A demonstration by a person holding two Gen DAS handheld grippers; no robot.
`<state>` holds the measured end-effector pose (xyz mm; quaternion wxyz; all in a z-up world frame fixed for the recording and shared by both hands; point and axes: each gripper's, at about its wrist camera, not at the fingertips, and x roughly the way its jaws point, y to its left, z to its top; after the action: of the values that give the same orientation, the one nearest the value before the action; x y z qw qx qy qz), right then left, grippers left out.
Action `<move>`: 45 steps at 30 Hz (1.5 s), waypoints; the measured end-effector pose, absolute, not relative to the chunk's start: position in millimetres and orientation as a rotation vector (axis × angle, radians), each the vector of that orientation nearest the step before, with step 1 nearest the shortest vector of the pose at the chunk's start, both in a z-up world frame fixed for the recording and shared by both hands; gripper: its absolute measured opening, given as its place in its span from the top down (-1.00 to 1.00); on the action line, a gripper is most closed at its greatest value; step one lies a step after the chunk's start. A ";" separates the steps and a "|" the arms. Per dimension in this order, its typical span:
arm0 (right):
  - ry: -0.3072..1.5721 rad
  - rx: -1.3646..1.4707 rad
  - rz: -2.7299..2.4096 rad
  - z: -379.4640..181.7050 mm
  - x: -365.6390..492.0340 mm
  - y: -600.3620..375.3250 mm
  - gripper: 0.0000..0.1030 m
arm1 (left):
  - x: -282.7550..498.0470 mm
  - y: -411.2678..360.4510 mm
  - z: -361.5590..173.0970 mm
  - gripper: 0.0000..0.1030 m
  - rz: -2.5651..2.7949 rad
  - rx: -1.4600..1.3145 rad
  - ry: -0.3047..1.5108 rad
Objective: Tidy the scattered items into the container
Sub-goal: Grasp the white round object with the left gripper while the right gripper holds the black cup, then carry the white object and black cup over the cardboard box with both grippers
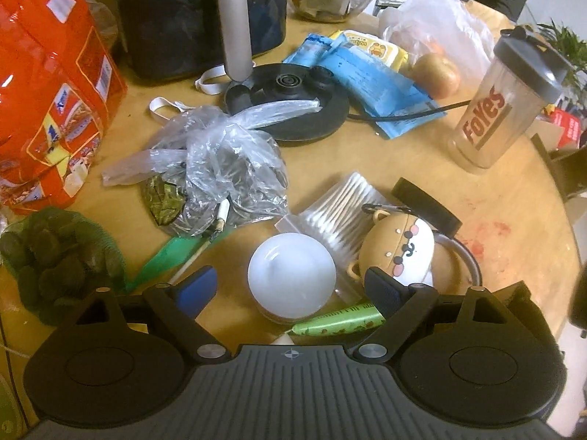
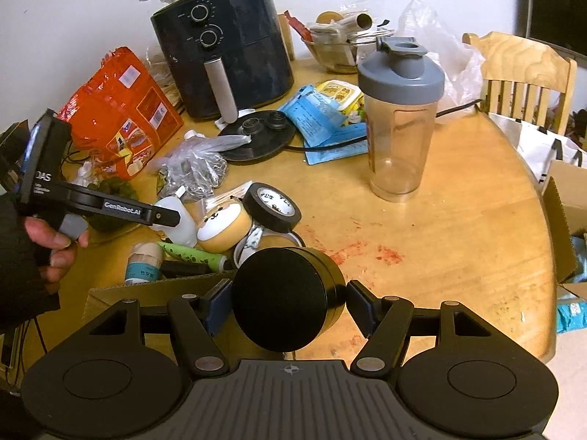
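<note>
The left gripper (image 1: 291, 288), jaws open astride the bulb (image 1: 291, 274), may knock it rolling, while the right gripper's (image 2: 290, 302) jaws clamp a tin (image 2: 282, 299) that could slip.

My left hand-held gripper (image 1: 290, 286) points steeply down, its blue-padded jaws spread wide and not pressing on anything. My left hand (image 2: 55, 242), in a dark sleeve, wraps its grip. My right hand-held gripper (image 2: 288, 302) also tilts down, jaws part-closed and apparently clamped on a black round tin (image 2: 286, 299), though the right-hand pad's contact is hard to see.
</note>
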<state>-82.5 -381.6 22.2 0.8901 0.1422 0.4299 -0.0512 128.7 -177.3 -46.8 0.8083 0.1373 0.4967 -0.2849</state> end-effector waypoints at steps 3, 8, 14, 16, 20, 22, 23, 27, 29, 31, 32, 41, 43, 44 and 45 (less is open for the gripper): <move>0.892 0.296 -0.119 23.1 -87.4 -381.6 -0.35 | 132.3 -179.3 -52.2 -0.61 -0.603 0.300 1.065; 0.888 0.304 -0.140 23.9 -92.2 -383.6 -0.35 | 135.9 -183.9 -60.5 -0.05 -0.605 0.325 1.081; 0.889 0.303 -0.144 23.1 -94.7 -384.1 -0.35 | 130.6 -186.7 -61.2 -0.04 -0.591 0.354 1.054; 0.888 0.301 -0.141 23.2 -95.0 -383.7 -0.35 | 128.9 -186.7 -61.2 -0.04 -0.588 0.364 1.046; 0.887 0.296 -0.133 23.4 -95.1 -382.7 -0.35 | 122.2 -182.9 -56.9 -0.04 -0.581 0.367 1.010; 0.886 0.293 -0.130 23.5 -94.4 -382.7 -0.35 | 119.6 -180.7 -53.8 -0.04 -0.574 0.362 1.000; 0.886 0.292 -0.129 23.4 -94.0 -382.7 -0.35 | 118.3 -179.6 -52.2 -0.03 -0.570 0.360 0.996; 0.887 0.286 -0.116 23.1 -91.4 -382.4 -0.35 | 115.8 -173.8 -43.9 -0.03 -0.548 0.339 0.988; 0.887 0.281 -0.108 23.1 -89.3 -382.3 -0.35 | 114.0 -169.6 -38.1 -0.03 -0.537 0.323 0.983; 0.886 0.275 -0.095 23.1 -86.5 -381.5 -0.35 | 111.9 -165.2 -31.7 -0.03 -0.528 0.301 0.979; 0.886 0.273 -0.087 23.2 -84.7 -380.9 -0.35 | 110.8 -163.0 -28.4 -0.03 -0.524 0.290 0.977; 0.891 0.230 0.006 24.8 -68.9 -370.5 -0.35 | 86.4 -145.2 5.3 -0.03 -0.506 0.214 0.938; 0.895 0.221 0.025 24.5 -65.1 -368.5 -0.35 | 79.5 -142.9 11.2 -0.03 -0.502 0.200 0.932; 0.897 0.217 0.034 24.4 -63.2 -367.5 -0.35 | 75.9 -141.5 14.3 -0.03 -0.498 0.193 0.928; 0.900 0.212 0.043 24.2 -61.3 -366.5 -0.35 | 72.2 -140.2 17.5 -0.03 -0.494 0.186 0.924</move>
<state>-61.3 -366.5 24.2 0.8948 0.1025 0.4340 0.0208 72.2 -140.2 17.5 0.8617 0.0888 0.4406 -0.2354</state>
